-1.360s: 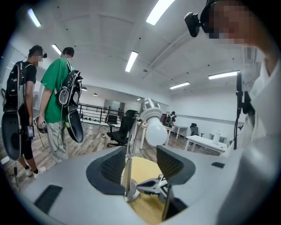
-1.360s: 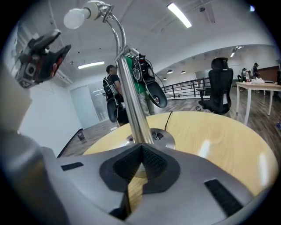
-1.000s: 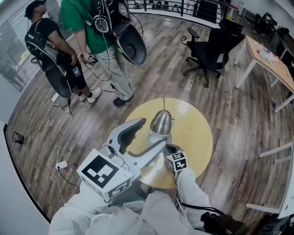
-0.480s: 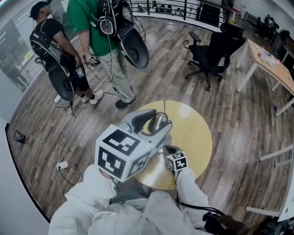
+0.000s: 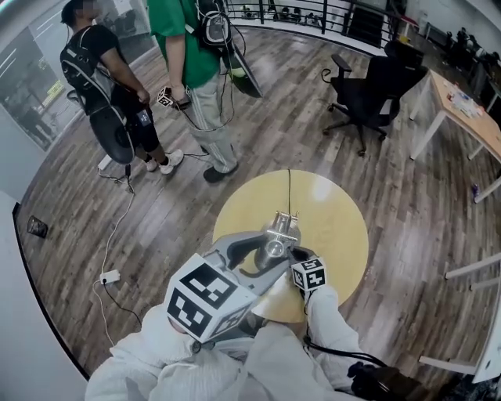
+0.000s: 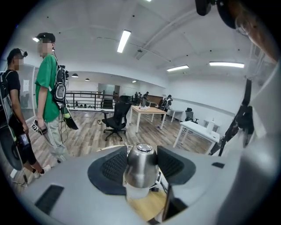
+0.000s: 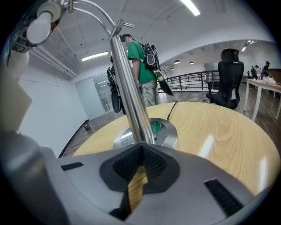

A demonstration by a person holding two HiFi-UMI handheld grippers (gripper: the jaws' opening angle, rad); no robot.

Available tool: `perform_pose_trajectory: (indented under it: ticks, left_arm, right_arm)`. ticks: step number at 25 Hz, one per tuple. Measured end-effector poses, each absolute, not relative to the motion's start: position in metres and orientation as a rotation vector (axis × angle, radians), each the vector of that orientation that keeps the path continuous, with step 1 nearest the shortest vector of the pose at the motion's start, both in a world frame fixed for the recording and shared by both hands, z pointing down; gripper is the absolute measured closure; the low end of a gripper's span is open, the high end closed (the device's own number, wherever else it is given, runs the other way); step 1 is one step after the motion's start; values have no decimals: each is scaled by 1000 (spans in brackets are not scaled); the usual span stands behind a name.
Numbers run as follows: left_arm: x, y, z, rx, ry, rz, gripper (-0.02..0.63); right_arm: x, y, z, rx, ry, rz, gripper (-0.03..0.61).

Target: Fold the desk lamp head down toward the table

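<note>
While a person in green [image 5: 184, 47] and a person in black [image 5: 98, 70] stand well off on the floor at far left, work goes on at the round wooden surface [image 5: 337, 211].

Left tongs [image 6: 141, 154]: jaws have just been closing. They stand fairly wide, with the lamp head [image 6: 140, 169] between them and a pad against each side of the metal shade. Read as a grip on the head.

Lamp: stands near the middle of the surface. Its cable [image 5: 289, 188] runs off toward the far edge.

Right tongs [image 7: 141, 147]: pinched on the pole [image 7: 127, 88] just above the round base [image 7: 167, 134], pads nearly together. Judged to be steadying the lamp.

Progress: both holds are in place, but the fold itself is judged hardly begun. In the right gripper view the curved neck [image 7: 94, 9] arches high off the joint [image 7: 117, 27] at the pole's top. The bulb [image 7: 39, 24] hangs well above the surface.

Left to do:
- swing the head down about that joint until it nears the surface
- then let go with both tongs

Far right, on the floor: office chair [image 5: 368, 86], not involved.
</note>
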State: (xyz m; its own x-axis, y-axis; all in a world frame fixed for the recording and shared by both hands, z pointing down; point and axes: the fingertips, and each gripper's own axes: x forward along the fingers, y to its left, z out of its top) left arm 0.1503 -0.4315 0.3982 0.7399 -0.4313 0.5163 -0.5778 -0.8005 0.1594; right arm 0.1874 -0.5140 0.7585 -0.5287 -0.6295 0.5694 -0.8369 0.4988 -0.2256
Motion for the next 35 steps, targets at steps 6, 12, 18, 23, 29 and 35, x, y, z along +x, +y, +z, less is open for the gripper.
perform_pose_trajectory:
  ticks: [6,12,18,23,29,35]
  left_arm:
    - [136,-401,442,2661,-760,746,397]
    - [123,-374,504,2687,-744,871,397]
    - [114,-383,595,2630,-754,899,444]
    - [117,-415,654,2569,-809,950,482]
    - [120,-430,667,2559,-784,956,477]
    - [119,-433,670,2556,-775,952,477]
  right_arm:
    - [188,-513,758,1271,-2314,700,566]
    - [186,-511,758,1319,-2304,721,566]
    - [185,-511,758,1345,-2301,725,566]
    - [184,-512,759,1343,-2292,732,566]
    - [185,-516,759,1370,-2297,748,566]
    - [183,-516,759,1361,-2292,732,566]
